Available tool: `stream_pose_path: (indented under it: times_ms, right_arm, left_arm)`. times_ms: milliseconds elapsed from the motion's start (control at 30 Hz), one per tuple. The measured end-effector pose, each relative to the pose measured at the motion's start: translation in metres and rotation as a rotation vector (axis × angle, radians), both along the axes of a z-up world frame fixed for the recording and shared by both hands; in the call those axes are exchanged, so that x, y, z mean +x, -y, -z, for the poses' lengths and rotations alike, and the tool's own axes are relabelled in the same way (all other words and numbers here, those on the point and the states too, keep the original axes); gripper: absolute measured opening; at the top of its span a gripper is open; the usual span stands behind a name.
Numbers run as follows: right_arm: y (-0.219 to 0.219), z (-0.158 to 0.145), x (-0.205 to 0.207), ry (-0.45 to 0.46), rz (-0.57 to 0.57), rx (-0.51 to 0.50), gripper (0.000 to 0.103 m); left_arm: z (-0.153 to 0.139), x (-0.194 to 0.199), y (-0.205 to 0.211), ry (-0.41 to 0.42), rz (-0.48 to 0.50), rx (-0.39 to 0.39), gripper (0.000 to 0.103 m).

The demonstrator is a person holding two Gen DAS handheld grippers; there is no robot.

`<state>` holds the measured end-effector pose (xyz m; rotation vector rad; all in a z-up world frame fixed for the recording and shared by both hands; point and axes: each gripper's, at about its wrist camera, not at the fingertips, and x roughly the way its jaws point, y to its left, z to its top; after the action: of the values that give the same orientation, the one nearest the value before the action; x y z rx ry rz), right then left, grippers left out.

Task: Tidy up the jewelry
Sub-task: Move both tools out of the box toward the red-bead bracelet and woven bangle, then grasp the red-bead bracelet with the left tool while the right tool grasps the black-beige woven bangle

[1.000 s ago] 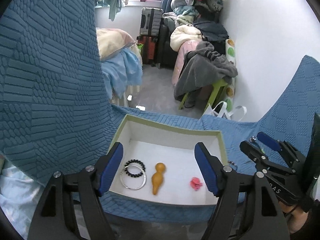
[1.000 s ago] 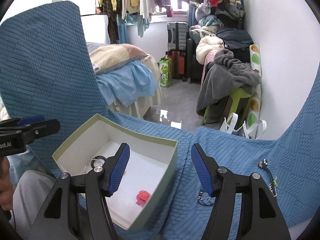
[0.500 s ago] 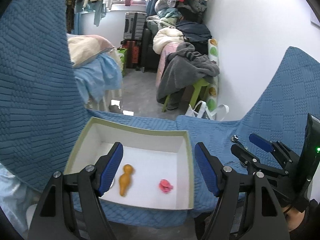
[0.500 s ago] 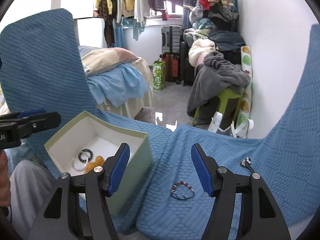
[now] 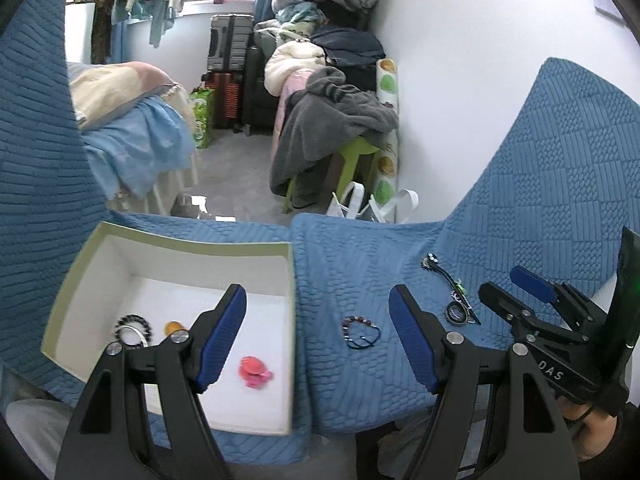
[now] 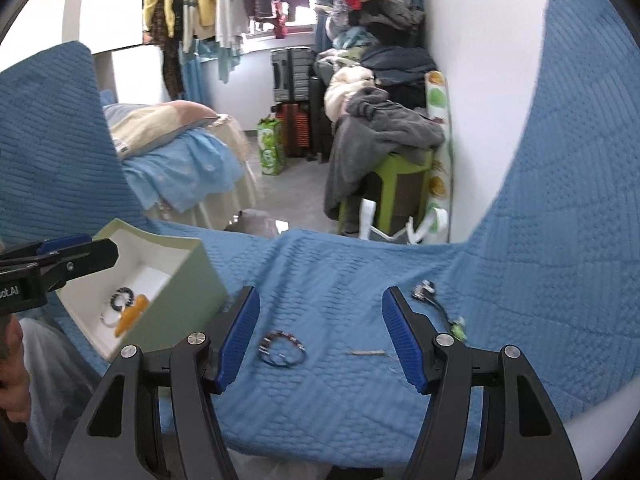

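Since the beaded bracelet (image 6: 282, 348) lies loose on the blue quilt (image 6: 340, 280), just beside the open box (image 6: 176, 280) and short of the quilt's near edge, the right gripper (image 6: 320, 336), jaws apart and empty, should descend centred over it and pinch one strand. The left gripper (image 5: 318, 334) is likewise apart, holding nothing. The box already contains a bangle (image 5: 134, 330) and a pink piece (image 5: 254, 372).

Grey blanket (image 5: 332, 120) drapes green stool (image 5: 352, 160) (suitcases (image 5: 230, 46) behind).
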<state>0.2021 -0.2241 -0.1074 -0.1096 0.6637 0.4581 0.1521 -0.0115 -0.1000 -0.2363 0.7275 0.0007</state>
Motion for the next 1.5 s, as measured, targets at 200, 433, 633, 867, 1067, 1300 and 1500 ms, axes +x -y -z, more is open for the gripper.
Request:
stream_pose_path:
  times_ms: [200,433,633,867,1067,1300,1500]
  right_arm:
    - [0.03,0.01,0.002,-0.013,0.03,-0.005,0.062]
    - [0.068,0.021,0.011,-0.019,0.085,0.044,0.052]
    - [0.095,0.041,0.03,-0.101,0.145,0.07,0.037]
    - [0.113,0.072,0.062,-0.187,0.152,0.072,0.021]
    - [0.111,0.116,0.092,-0.322,0.122,0.038,0.02]
    - [0.097,0.138,0.101,-0.346,0.104,-0.054,0.02]
    - [0.098,0.143,0.106,-0.346,0.151,-0.094,0.02]
  left_arm:
    - [0.011,0.008,0.025,0.008,0.031,-0.002,0.073]
    - [0.035,0.024,0.056,-0.015,0.111,-0.005,0.062]
    - [0.068,0.04,0.076,-0.072,0.178,-0.008,0.048]
    - [0.11,0.064,0.092,-0.167,0.213,-0.004,0.035]
    - [0.14,0.082,0.097,-0.226,0.224,0.009,0.031]
    - [0.153,0.089,0.1,-0.246,0.235,0.039,0.027]
    - [0.157,0.094,0.1,-0.248,0.252,0.051,0.024]
